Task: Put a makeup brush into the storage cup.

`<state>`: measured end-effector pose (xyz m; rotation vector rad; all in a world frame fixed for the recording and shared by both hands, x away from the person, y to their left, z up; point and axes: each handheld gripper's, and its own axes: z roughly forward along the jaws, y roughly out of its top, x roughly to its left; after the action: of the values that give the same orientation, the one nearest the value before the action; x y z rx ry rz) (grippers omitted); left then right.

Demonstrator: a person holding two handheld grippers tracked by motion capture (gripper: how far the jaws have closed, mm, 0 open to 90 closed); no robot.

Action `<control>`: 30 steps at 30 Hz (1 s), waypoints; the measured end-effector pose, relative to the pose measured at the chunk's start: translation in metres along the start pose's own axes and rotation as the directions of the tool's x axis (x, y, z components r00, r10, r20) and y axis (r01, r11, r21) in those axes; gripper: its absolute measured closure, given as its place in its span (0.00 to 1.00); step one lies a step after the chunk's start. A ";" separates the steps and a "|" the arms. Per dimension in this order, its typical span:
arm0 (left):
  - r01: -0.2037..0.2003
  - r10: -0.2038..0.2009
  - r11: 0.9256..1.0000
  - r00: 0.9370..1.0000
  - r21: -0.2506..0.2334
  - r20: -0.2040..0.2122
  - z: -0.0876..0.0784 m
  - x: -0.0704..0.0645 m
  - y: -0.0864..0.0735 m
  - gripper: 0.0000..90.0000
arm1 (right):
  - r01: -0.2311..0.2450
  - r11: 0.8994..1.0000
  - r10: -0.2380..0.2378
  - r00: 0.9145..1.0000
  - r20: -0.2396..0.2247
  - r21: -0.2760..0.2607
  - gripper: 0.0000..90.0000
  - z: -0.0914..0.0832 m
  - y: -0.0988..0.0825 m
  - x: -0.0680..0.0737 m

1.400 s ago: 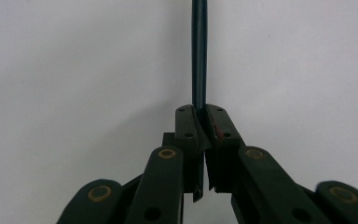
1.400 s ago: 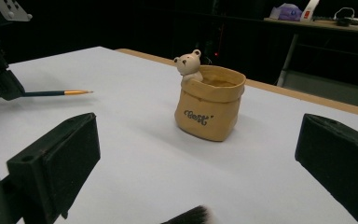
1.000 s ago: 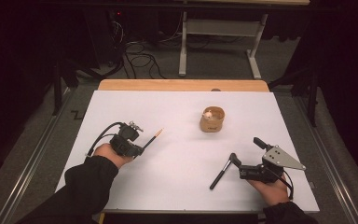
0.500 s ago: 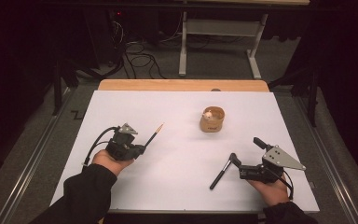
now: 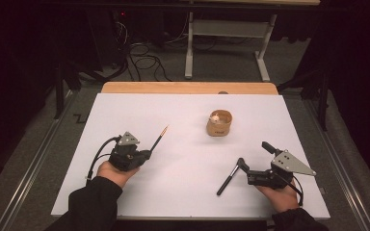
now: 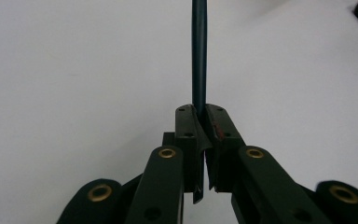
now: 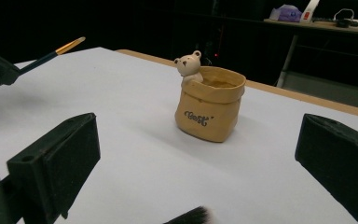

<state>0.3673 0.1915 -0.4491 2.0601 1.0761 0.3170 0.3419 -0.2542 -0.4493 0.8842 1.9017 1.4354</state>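
The left gripper [image 5: 144, 155] is pinching a thin dark brush [image 5: 158, 138] by its handle, its jaws pressed tight on the shaft, with the golden tip reaching up and ahead of it, clear of the white surface [image 5: 125, 110]. The right gripper [image 5: 253, 161] rests low on the surface with its jaws spread wide and nothing between them; a black brush [image 5: 227, 180] lies flat just beside its nearer jaw, bristle end toward the gripper. Ahead of the right gripper and well apart from the left one stands a tan bag-shaped holder [image 5: 219, 123] with a small bear figure [image 7: 189, 64] at its rim, upright and apparently with no brush in it yet. Judged from this, the work is at an early stage: one brush is lifted but not delivered, the other not yet picked up. The way from the left gripper to the holder is bare surface, with nothing to dodge. Both grippers sit near the surface's close edge, so room lies mostly forward and toward the middle; the black brush also lies near that edge.
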 end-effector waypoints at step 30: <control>0.038 -0.019 0.963 0.997 -0.268 0.075 -0.012 0.001 -0.020 0.94 | -0.006 1.000 0.006 1.000 -0.001 0.018 0.00 0.004 -0.002 0.001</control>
<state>0.3493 0.2052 -0.4557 1.7986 0.9618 0.3518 0.3442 -0.2514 -0.4527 0.8982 1.9169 1.4249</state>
